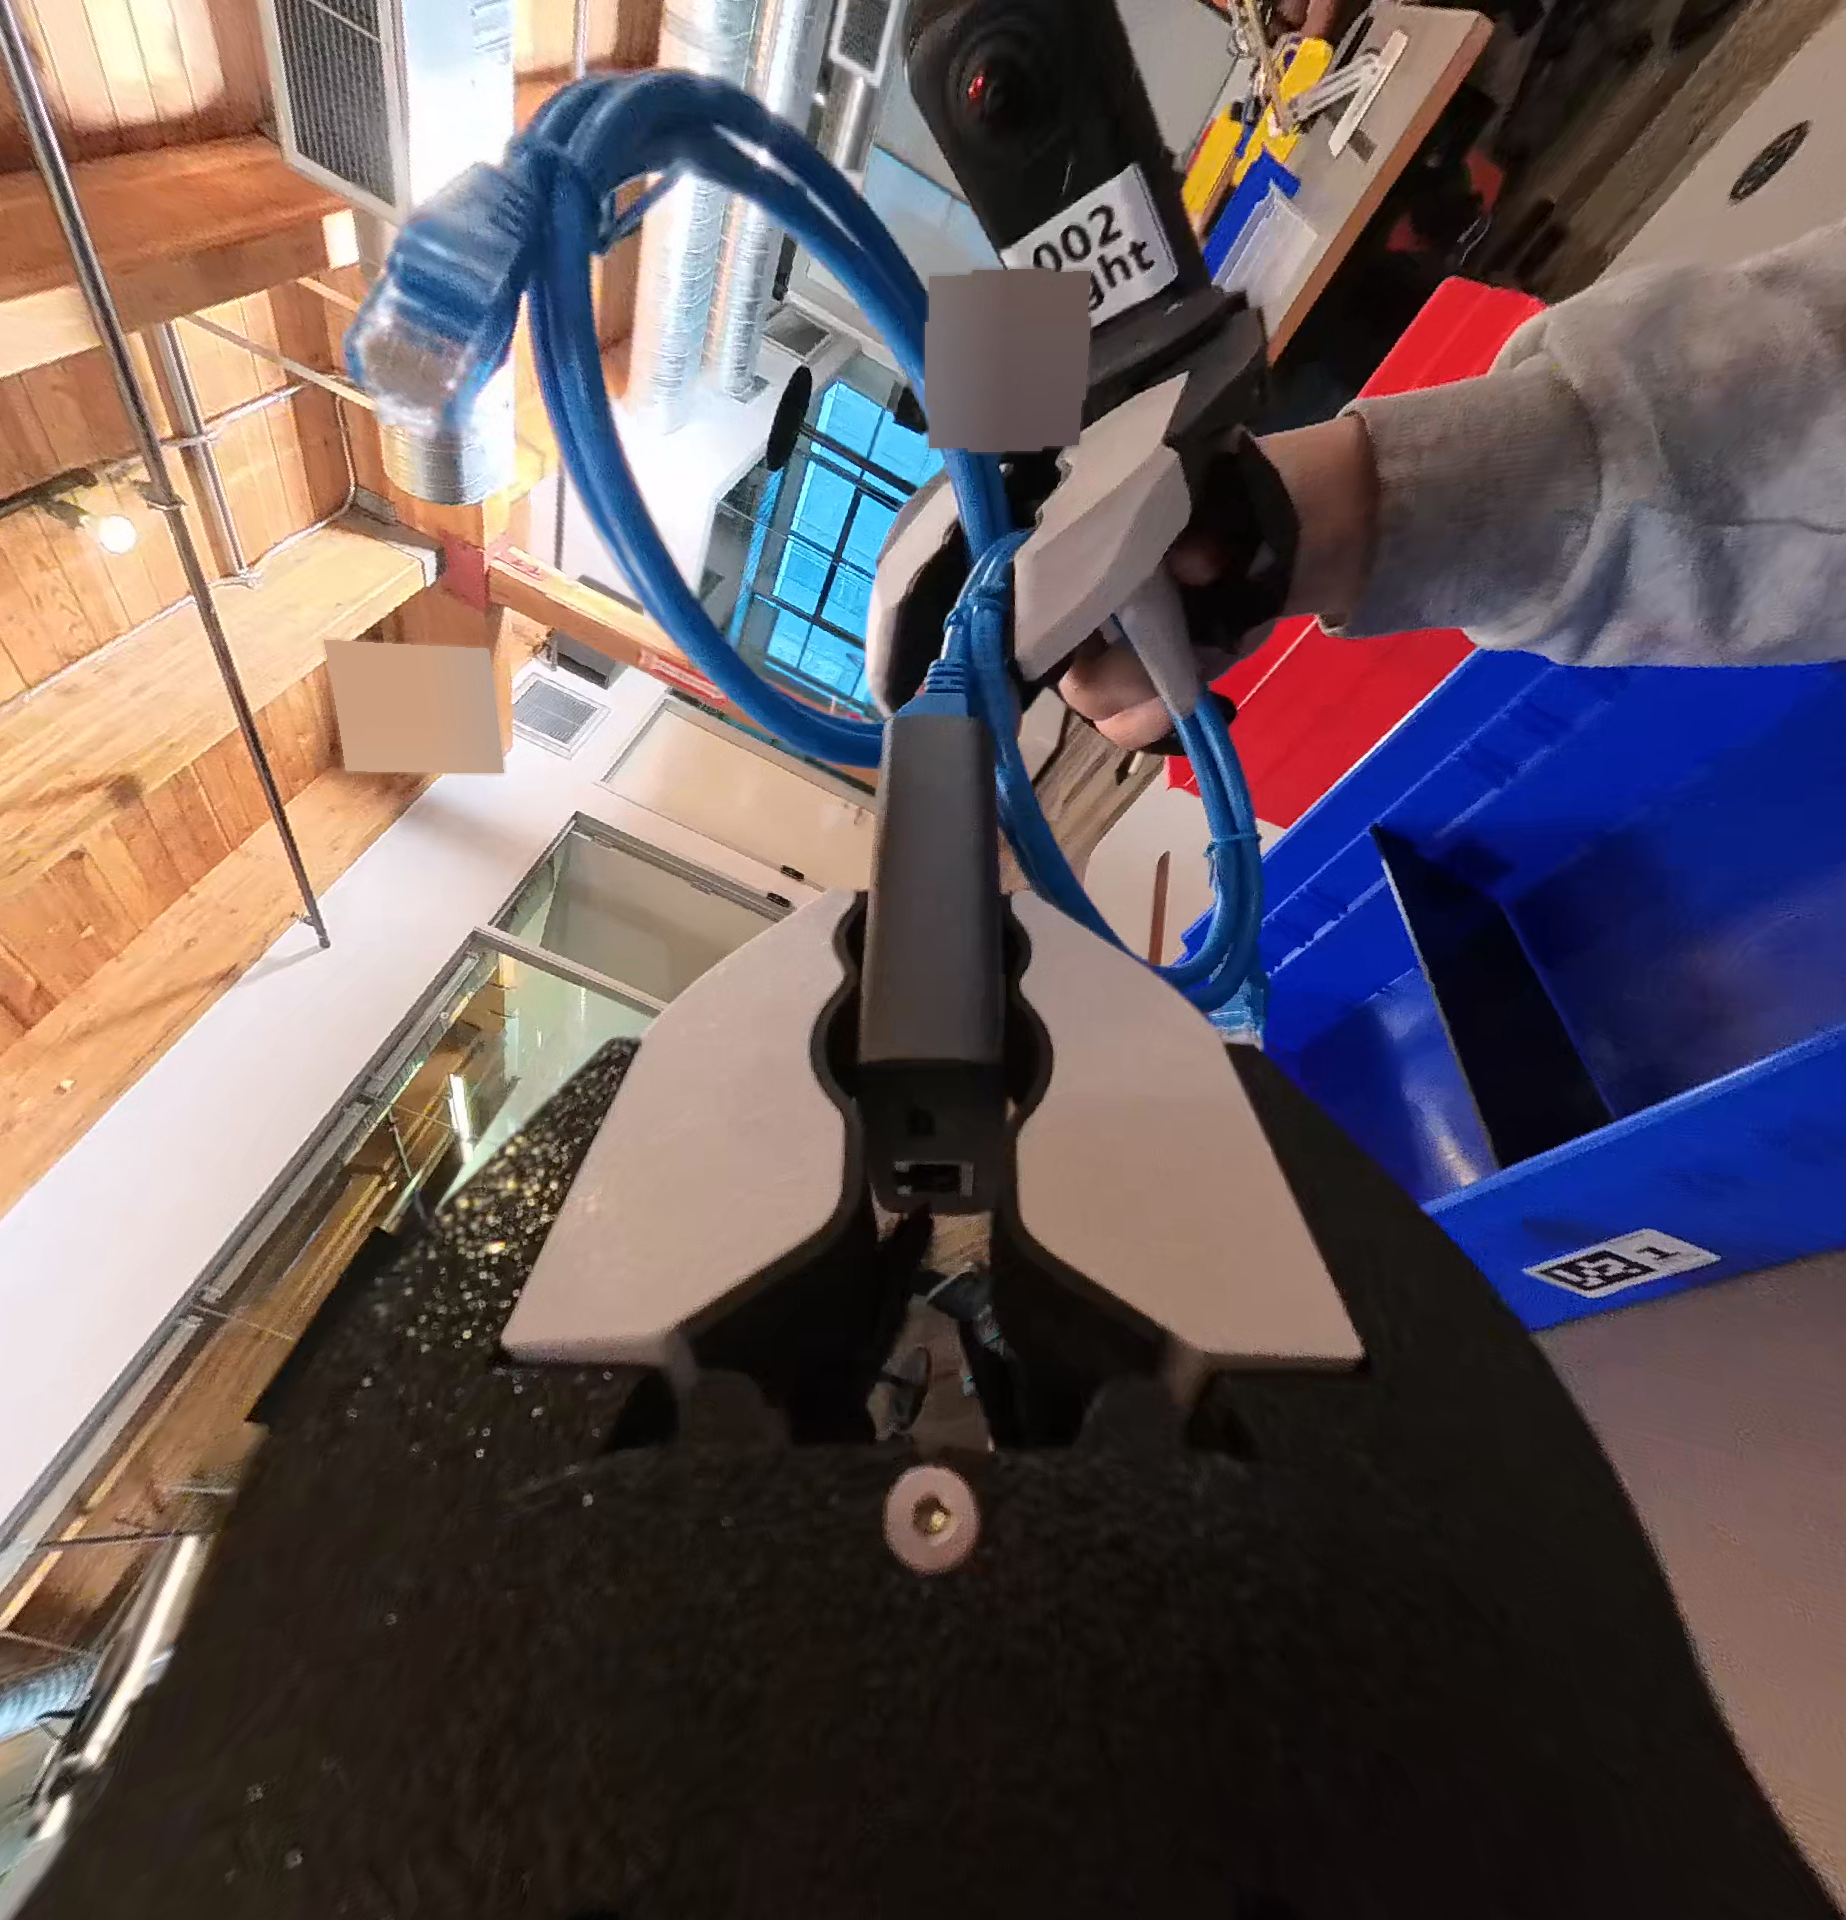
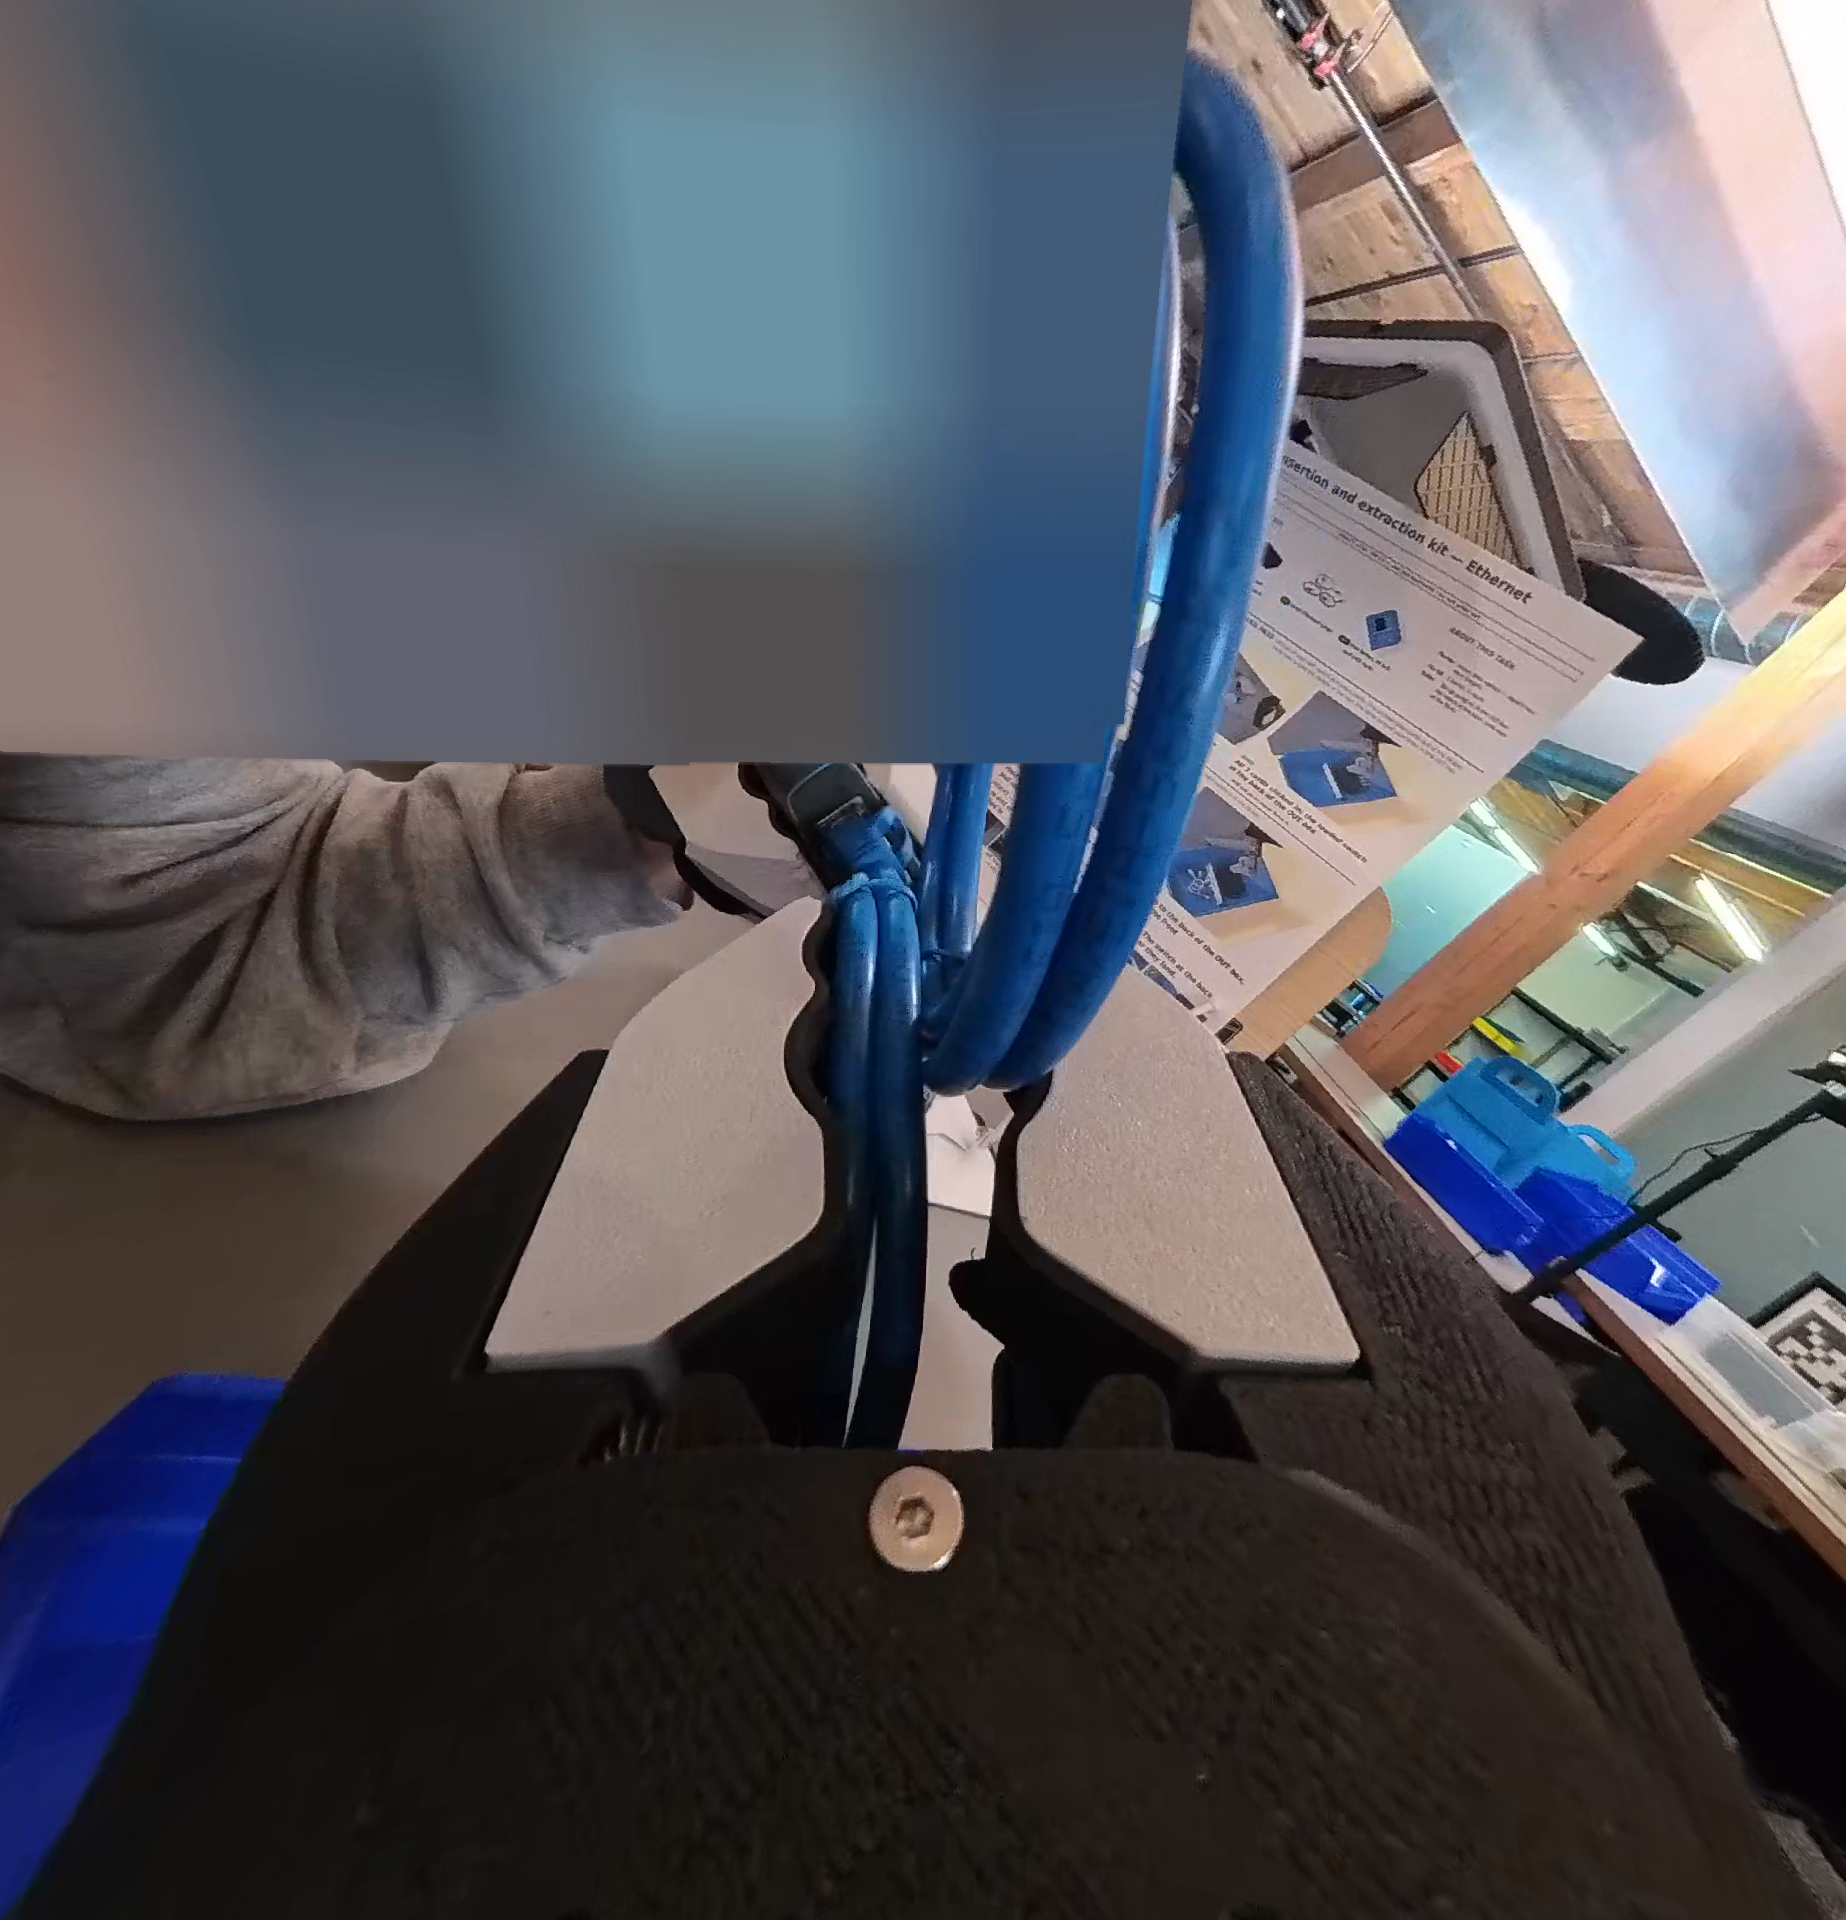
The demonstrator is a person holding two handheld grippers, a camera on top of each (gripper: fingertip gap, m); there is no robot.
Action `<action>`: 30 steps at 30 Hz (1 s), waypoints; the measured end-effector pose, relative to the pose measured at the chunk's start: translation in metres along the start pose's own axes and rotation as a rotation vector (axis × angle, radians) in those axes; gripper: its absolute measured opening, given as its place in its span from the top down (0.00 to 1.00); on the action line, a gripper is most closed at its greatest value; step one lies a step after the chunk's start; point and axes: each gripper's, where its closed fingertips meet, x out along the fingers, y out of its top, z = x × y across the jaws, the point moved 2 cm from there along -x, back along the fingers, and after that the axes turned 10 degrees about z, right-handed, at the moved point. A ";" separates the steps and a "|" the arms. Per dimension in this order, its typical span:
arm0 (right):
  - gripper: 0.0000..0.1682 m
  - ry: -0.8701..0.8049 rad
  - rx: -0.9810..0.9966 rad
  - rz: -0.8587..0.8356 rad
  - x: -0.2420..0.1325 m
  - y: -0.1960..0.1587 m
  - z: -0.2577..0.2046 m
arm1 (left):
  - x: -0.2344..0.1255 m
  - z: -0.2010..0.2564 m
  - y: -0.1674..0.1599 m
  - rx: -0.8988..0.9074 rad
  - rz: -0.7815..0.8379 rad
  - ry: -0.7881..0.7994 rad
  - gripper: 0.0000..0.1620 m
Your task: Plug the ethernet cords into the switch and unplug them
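My left gripper [image 1: 929, 935] is shut on a slim black adapter [image 1: 931, 831] that has an open port at its near end. A blue network cable [image 1: 628, 540] is plugged into the adapter's far end and loops up to the left. Its free clear plug [image 1: 431, 312] hangs in the air. My right gripper [image 1: 986, 582], held by a grey-sleeved hand, is shut on the cable's tied strands just beyond the adapter. In the right wrist view the right gripper [image 2: 929, 997] clamps the blue cable [image 2: 883, 1143]. The adapter's end [image 2: 831, 795] shows just beyond it.
Blue bins [image 1: 1625, 935] and a red bin [image 1: 1366, 707] stand to the right on a grey table [image 2: 171, 1195]. A printed instruction sheet [image 2: 1418, 686] stands behind the cable. Small blue parts [image 2: 1521, 1174] and a square marker tag [image 2: 1823, 1361] sit on a wooden bench at right. My hands' fingertips stand some 5 cm from each other.
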 end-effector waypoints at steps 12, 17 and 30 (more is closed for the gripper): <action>0.69 -0.145 -0.017 -0.130 -0.024 -0.016 0.026 | 0.006 0.002 -0.019 0.063 -0.154 0.010 0.87; 0.73 -0.130 0.077 0.045 -0.041 0.010 0.027 | 0.000 0.008 -0.029 0.066 -0.165 -0.048 0.87; 0.94 -0.530 0.003 -0.253 -0.056 0.003 0.067 | 0.010 0.022 -0.010 0.293 -0.111 -0.082 0.87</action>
